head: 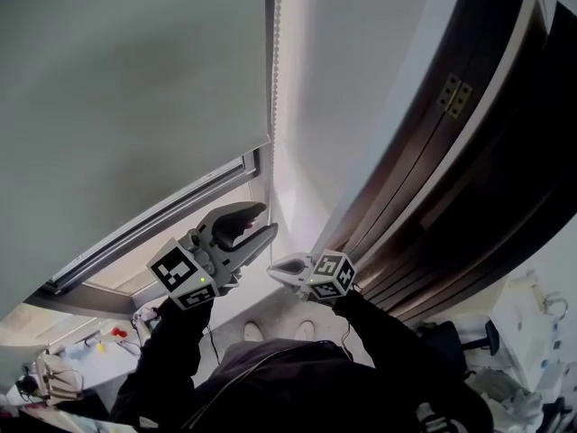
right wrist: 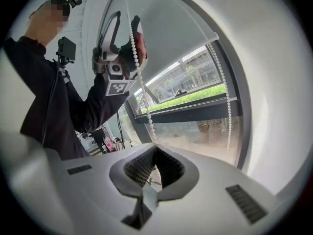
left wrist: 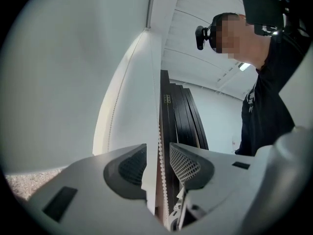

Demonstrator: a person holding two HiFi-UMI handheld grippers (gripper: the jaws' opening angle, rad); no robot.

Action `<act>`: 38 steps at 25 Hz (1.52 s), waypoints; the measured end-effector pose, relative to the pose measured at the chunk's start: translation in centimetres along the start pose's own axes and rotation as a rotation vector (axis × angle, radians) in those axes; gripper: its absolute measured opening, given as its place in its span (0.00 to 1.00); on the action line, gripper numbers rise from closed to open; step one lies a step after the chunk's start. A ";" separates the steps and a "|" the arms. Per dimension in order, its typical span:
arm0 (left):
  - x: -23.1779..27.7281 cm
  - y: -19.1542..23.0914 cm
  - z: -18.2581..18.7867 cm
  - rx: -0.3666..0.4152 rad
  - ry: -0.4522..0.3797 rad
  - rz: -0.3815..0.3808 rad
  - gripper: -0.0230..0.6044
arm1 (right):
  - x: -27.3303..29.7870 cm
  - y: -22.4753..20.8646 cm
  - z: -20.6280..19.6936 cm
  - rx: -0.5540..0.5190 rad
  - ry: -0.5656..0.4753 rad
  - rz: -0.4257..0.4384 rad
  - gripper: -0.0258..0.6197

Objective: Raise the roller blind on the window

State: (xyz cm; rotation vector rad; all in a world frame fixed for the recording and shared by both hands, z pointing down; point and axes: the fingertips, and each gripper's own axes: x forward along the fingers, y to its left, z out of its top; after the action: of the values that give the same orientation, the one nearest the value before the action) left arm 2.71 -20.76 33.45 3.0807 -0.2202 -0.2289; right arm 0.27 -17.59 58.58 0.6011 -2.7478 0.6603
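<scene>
The roller blind [head: 126, 88] hung over most of the window [head: 171, 216], its lower edge stopping short of the sill, so that a band of glass along the bottom edge of the window was uncovered. Daylight and a green hedge showed through that band in the right gripper view. By my reading the blind was only partly raised, with the greater share of the pane left to clear.

At the right edge of the window, the left hand-held gripper [head: 269, 218] was the upper of the two, and its jaws stood apart. The bead chain [left wrist: 159, 131] ran straight through the gap between them, but neither pad pressed on it, so this gripper held nothing.

Just below and to the right, the right hand-held gripper [right wrist: 155, 148] had its jaws together, pinched on the same strand of the chain where it came down from the left gripper. The chain's other strand [right wrist: 226, 97] hung free against the right side of the window frame.

This looked like the middle of a hand-over-hand pull. One gripper anchored the chain low while the other was placed higher, ready to take a fresh hold. I would judge that several more pulls on the gripped strand were needed before the blind reached the top of the window.
</scene>
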 end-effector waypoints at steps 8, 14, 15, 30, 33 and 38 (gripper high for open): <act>0.7 -0.1 0.2 -0.006 0.032 -0.020 0.07 | 0.7 1.0 0.0 0.007 -0.024 0.034 0.05; 0.6 0.0 0.1 -0.035 0.051 -0.033 0.06 | 0.3 0.8 -0.2 -0.007 -0.039 0.059 0.05; 0.5 0.1 0.1 -0.051 0.040 -0.033 0.06 | 0.3 0.9 -0.2 -0.018 -0.040 0.070 0.05; -0.5 0.8 -10.5 -0.206 0.160 -0.009 0.06 | -11.3 4.6 20.7 -0.216 -0.441 0.119 0.36; -0.6 0.5 -13.3 -0.233 0.197 -0.001 0.06 | -11.7 5.8 23.7 -0.236 -0.469 0.134 0.35; -1.5 0.7 -19.0 -0.280 0.289 0.018 0.06 | -10.6 5.8 25.8 -0.263 -0.456 0.117 0.35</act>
State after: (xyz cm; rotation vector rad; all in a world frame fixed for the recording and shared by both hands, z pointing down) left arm 4.03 -20.60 52.49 2.7867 -0.1844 0.1715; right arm 3.31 -21.75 30.53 0.5929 -3.2376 0.1880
